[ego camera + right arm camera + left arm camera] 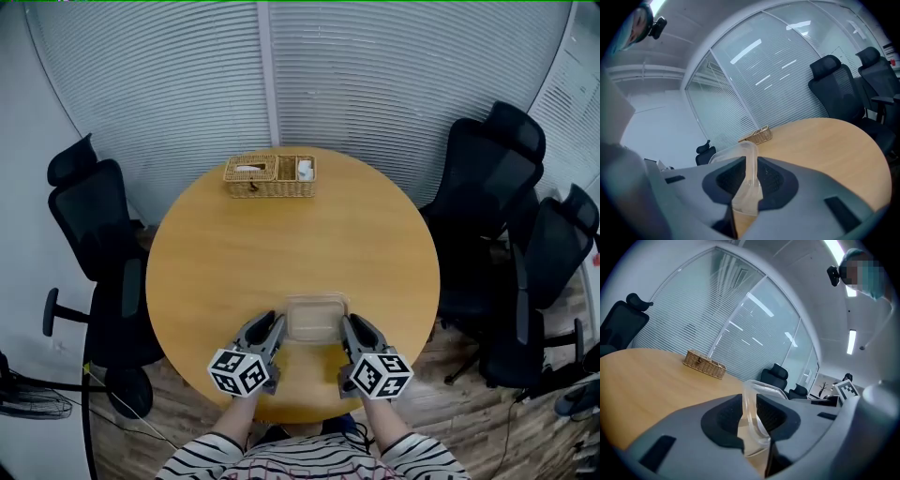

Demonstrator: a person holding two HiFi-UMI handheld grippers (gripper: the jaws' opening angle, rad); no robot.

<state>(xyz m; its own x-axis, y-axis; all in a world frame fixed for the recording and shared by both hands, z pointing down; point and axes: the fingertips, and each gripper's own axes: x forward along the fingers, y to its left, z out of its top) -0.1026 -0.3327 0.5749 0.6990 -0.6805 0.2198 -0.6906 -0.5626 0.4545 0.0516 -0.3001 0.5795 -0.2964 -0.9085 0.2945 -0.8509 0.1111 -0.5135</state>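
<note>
A clear plastic container [316, 317] sits at about 6 o'clock on the round wooden table [281, 234], close to the near edge. Its long axis runs from 9 to 3 o'clock, and a gripper has each short end. The left gripper [272, 324] is at the container's 9 o'clock end and the right gripper [349, 326] at its 3 o'clock end, so neither is nearer than the other.

In the left gripper view the dark ribbed pads are closed on the thin see-through wall of the container [753, 414]. The right gripper view shows the same, with its jaws pinched onto the opposite wall [748, 183]. The rim is rounded at the corners and glossy, and the wall looks thin and likely to flex. I cannot tell whether the base rests on the wood or is raised slightly above it.

At 12 o'clock on the table stands a woven wicker basket [269, 176] with compartments and something white in it. Black mesh office chairs [497, 178] stand around the table, before a wall of pale slatted blinds.
</note>
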